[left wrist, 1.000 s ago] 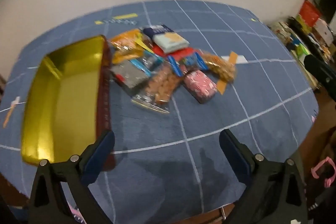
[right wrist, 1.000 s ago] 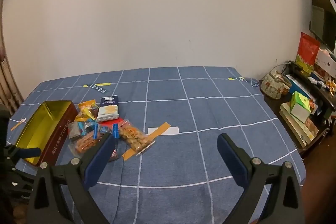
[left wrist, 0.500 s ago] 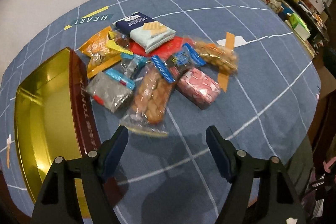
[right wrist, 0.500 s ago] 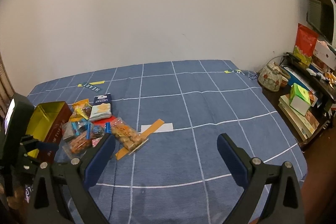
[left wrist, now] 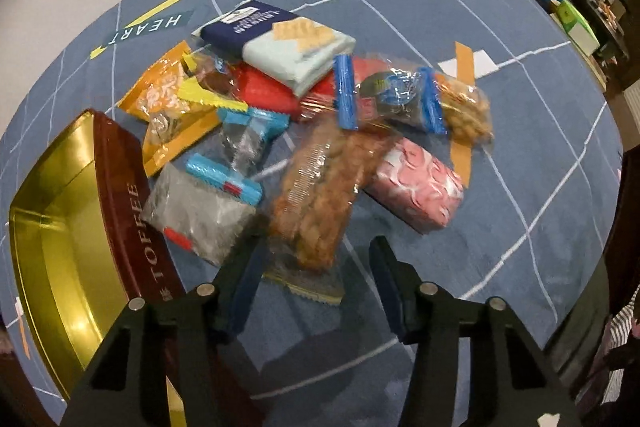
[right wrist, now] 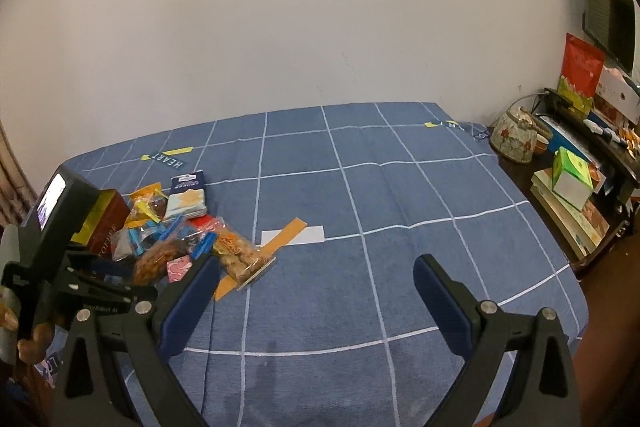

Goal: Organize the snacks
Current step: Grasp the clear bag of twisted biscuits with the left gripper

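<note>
Clear-wrapped nut packet lies on the blue tabletop, long axis running straight ahead of the left tool; jaws closing astride its near end, not yet gripping. Right tool wide open, empty, farther off.

**Other things around the room**

A blue cloth with white lines covers the bench. On it lie a white paper strip and an orange strip. A flowered pot, a green box and a red bag are far right.
</note>
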`<state>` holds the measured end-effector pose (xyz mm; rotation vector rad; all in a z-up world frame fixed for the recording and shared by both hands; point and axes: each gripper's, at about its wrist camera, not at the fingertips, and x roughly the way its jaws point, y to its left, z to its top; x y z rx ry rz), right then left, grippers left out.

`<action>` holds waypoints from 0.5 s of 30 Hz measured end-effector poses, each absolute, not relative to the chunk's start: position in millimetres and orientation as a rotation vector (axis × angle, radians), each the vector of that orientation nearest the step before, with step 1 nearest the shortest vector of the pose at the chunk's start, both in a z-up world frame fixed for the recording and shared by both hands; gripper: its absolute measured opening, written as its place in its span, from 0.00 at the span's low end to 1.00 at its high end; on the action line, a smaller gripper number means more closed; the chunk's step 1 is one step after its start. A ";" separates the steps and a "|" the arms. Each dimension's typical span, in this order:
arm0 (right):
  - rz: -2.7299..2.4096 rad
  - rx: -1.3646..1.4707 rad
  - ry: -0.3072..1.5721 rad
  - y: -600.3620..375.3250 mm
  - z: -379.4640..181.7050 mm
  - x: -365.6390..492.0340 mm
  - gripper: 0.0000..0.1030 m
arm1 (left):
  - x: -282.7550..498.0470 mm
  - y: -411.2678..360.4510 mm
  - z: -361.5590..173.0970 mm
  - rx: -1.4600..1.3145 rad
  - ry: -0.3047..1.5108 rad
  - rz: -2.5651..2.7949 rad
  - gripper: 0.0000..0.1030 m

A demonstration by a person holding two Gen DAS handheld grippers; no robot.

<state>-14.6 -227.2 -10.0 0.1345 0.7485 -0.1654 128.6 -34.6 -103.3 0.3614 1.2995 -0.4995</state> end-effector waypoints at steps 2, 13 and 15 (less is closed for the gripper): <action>-0.164 0.138 0.751 -227.4 -10.5 -14.3 0.97 | 134.7 -35.3 -101.4 0.359 1.303 -0.506 0.49; -0.161 0.133 0.774 -227.2 -17.3 -10.3 0.97 | 147.3 -64.1 -106.9 0.519 1.284 -0.563 0.58; -0.163 0.130 0.778 -226.7 -18.4 -9.6 0.97 | 148.3 -67.3 -110.7 0.550 1.275 -0.580 0.57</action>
